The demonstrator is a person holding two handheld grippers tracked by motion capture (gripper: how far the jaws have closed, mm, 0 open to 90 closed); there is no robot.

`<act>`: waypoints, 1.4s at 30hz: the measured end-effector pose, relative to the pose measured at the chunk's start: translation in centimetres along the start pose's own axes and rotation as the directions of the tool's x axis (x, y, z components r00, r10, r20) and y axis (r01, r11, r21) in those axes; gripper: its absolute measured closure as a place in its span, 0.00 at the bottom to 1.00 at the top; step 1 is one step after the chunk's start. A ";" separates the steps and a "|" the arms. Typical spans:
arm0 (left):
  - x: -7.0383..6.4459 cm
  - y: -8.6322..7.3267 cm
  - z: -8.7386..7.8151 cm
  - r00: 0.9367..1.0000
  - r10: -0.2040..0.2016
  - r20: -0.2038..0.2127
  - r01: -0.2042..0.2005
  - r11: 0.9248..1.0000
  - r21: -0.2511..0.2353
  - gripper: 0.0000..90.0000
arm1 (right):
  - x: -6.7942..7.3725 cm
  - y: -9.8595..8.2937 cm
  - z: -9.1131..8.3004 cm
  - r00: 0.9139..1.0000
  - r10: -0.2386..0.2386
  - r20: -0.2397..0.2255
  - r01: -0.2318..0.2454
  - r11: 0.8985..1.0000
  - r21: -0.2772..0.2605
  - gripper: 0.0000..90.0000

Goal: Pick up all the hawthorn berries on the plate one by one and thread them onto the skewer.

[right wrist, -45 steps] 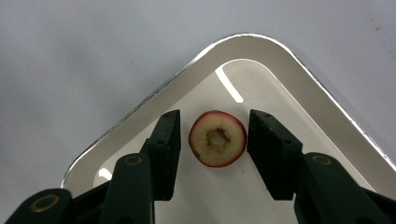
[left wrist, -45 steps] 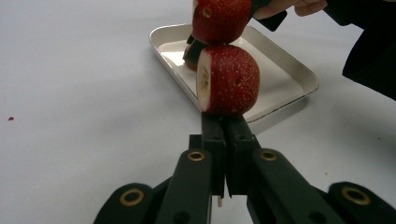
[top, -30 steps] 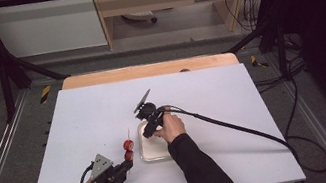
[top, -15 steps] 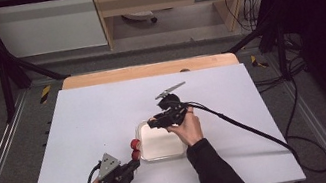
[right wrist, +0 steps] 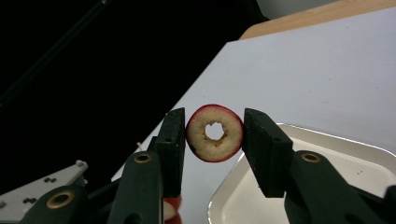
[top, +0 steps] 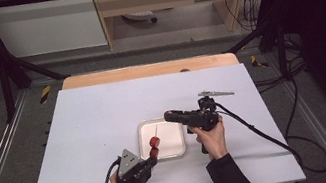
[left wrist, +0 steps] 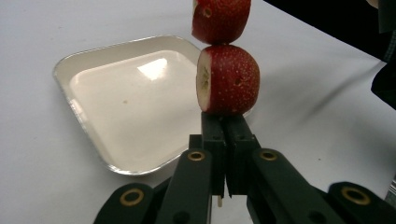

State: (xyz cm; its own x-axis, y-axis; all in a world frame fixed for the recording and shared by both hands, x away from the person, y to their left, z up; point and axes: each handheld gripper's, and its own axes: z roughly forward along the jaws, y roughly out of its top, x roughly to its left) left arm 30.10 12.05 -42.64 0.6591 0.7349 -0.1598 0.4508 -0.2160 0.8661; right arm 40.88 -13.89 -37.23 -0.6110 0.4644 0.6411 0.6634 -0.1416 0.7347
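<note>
Since a second ago, when the right hand-held gripper (top: 169, 116) was over the far edge of the square white metal tray (top: 177, 147), it has been swung to the right and turned level, and a cored red fruit ring (right wrist: 215, 133) is now seen clamped between its jaws. A third piece is thus judged ready for threading. On the white surface (top: 86, 130), the thin wooden skewer (top: 156, 131) with two red fruit pieces (left wrist: 228, 85) is held upright over the tray's near left corner by the left hand-held gripper (top: 151, 160), closed on the stick. Beyond the right hand (top: 211, 138), grey metal tongs (top: 215, 93) lie well apart. Nothing stands between ring and skewer tip.
</note>
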 end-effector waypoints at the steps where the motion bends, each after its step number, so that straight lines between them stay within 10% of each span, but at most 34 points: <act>1: -0.3 0.1 0.2 1.000 0.002 0.006 -0.002 1.000 0.001 0.98 | 0.1 -0.1 -0.2 1.000 0.000 -0.010 0.000 1.000 -0.016 0.67; 19: -2.3 1.5 1.7 0.999 -0.018 0.035 0.018 1.000 0.008 0.98 | 1.4 -0.1 -1.1 0.993 0.089 -0.071 -0.100 0.980 -0.169 0.67; 42: -2.4 2.6 2.0 0.999 -0.044 0.016 0.044 0.999 -0.002 0.98 | 1.9 0.0 -1.7 0.986 0.111 -0.126 -0.133 0.974 -0.183 0.67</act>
State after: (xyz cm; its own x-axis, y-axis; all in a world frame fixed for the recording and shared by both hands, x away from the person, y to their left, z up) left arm 30.86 8.47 -40.95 0.6482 0.7332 -0.2056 0.4782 -0.1819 0.8592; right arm 38.99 -14.50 -35.68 -0.5830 0.3317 0.7417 0.6487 -0.3596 0.6707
